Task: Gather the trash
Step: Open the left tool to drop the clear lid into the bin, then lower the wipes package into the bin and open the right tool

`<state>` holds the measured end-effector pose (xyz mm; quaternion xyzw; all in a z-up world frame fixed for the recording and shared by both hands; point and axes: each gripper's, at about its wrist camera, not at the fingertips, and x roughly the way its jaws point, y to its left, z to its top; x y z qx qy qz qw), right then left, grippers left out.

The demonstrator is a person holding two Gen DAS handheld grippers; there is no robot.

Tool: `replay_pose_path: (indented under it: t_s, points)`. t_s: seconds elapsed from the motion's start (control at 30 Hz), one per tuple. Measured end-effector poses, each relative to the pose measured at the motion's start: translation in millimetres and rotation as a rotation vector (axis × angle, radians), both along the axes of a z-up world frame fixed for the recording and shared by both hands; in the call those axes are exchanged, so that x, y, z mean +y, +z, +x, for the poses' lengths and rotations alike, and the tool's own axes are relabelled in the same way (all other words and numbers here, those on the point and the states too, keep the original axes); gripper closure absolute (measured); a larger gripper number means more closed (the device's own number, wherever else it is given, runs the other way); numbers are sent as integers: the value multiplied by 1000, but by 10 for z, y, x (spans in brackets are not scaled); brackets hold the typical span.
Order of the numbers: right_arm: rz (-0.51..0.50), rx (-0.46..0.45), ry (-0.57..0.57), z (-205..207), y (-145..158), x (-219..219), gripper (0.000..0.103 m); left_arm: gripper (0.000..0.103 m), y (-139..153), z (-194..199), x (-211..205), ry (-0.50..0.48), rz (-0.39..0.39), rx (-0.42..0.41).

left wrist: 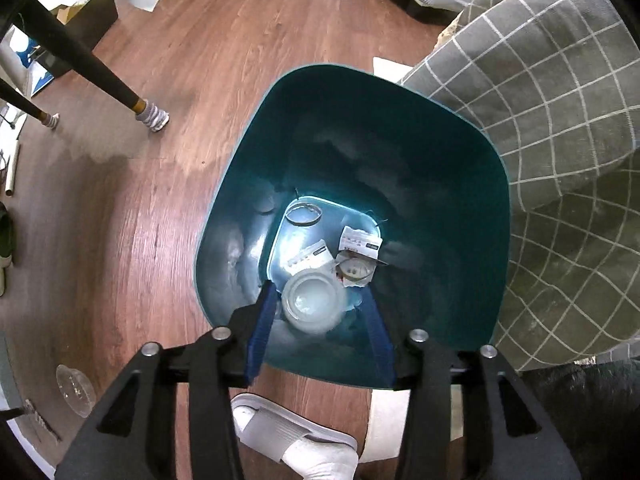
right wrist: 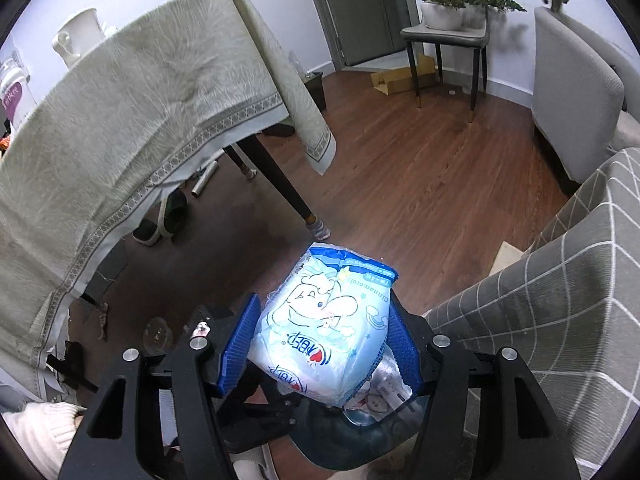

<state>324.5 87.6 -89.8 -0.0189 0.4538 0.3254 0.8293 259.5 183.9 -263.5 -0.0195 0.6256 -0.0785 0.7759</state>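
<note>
While over bin point(left wrist: 460, 168), cup point(left wrist: 312, 300) between gripper point(left wrist: 320, 300) fingers

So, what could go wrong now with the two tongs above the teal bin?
1. The clear plastic cup sits between the open left tongs, blurred, above the teal plastic bin; it should land inside.
2. The right tongs grip the light blue tissue pack by its lower part, so it may tip and miss the bin.
3. A clear lid remains on the wooden floor.

The left gripper point(left wrist: 320, 300) is pointing steeply down, its blue fingers point(left wrist: 262, 330) standing apart with nothing pressed between them. The right gripper point(right wrist: 320, 320) is tilting down toward twelve o'clock, its fingers clamping a pack point(right wrist: 324, 320).
</note>
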Motion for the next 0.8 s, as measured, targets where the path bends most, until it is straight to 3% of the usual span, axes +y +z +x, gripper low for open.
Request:
replay_pose_path:
  t_s: [0.23,0.8]
  points:
    - [-36,26,-8,44,-169,60,40,35,152,-35,145,42,-14,-47]
    - [-210,182,-33,186,-1020,329,40,33,1064,-219,517,132,-26,-297]
